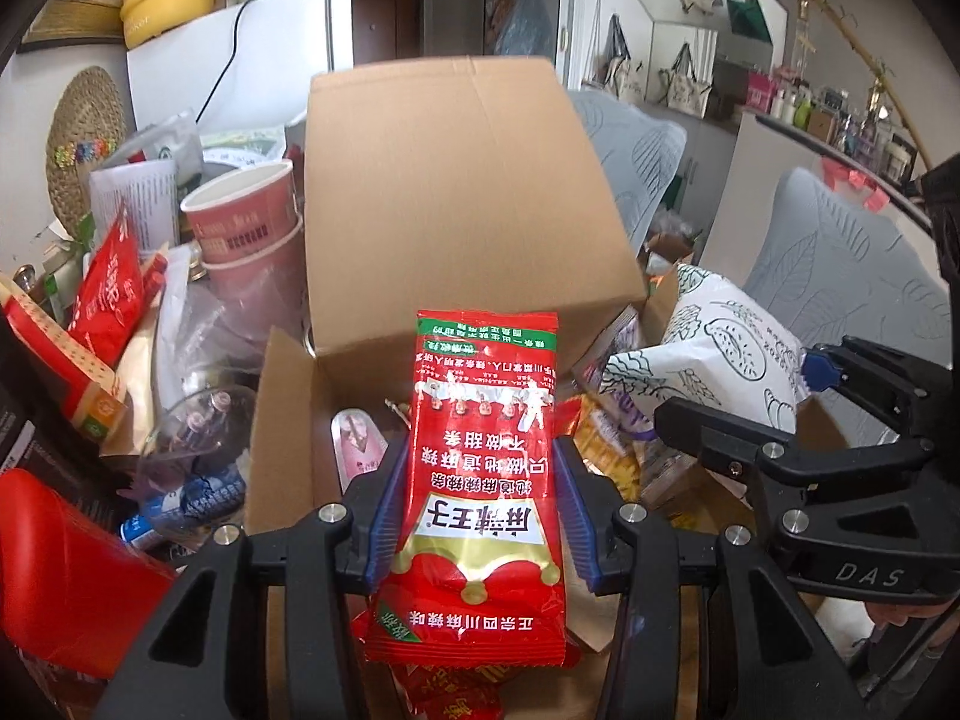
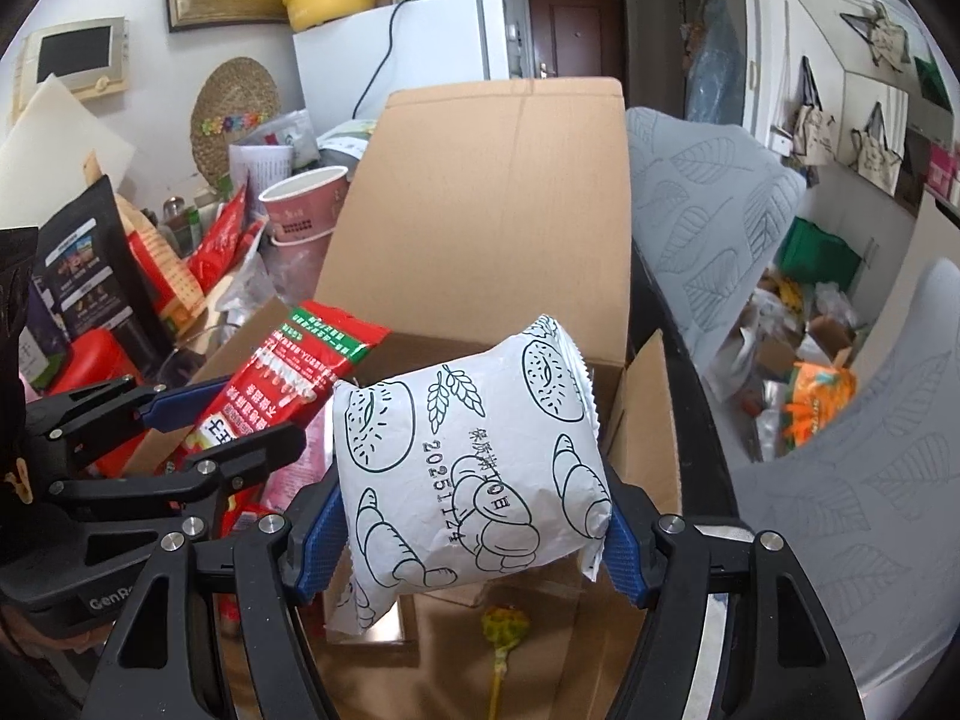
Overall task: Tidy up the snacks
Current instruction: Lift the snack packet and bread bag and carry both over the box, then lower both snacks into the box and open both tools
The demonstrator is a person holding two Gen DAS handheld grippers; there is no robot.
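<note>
My left gripper [image 1: 480, 516] is shut on a red snack packet [image 1: 483, 480] with Chinese print, held upright over the open cardboard box [image 1: 444, 192]. My right gripper [image 2: 468, 534] is shut on a puffy white bread packet [image 2: 468, 468] with pastry drawings, also held over the box [image 2: 480, 210]. The bread packet [image 1: 714, 348] and right gripper [image 1: 804, 396] show at the right of the left wrist view. The red packet [image 2: 288, 384] and left gripper [image 2: 180, 420] show at the left of the right wrist view. Several snack packets lie inside the box.
Left of the box is clutter: stacked pink paper cups [image 1: 240, 222], red packets [image 1: 114, 288], a red container [image 1: 60, 558], a black bag [image 2: 90, 270]. Grey leaf-pattern chairs [image 2: 708, 198] stand right. A white fridge [image 2: 408, 54] stands behind.
</note>
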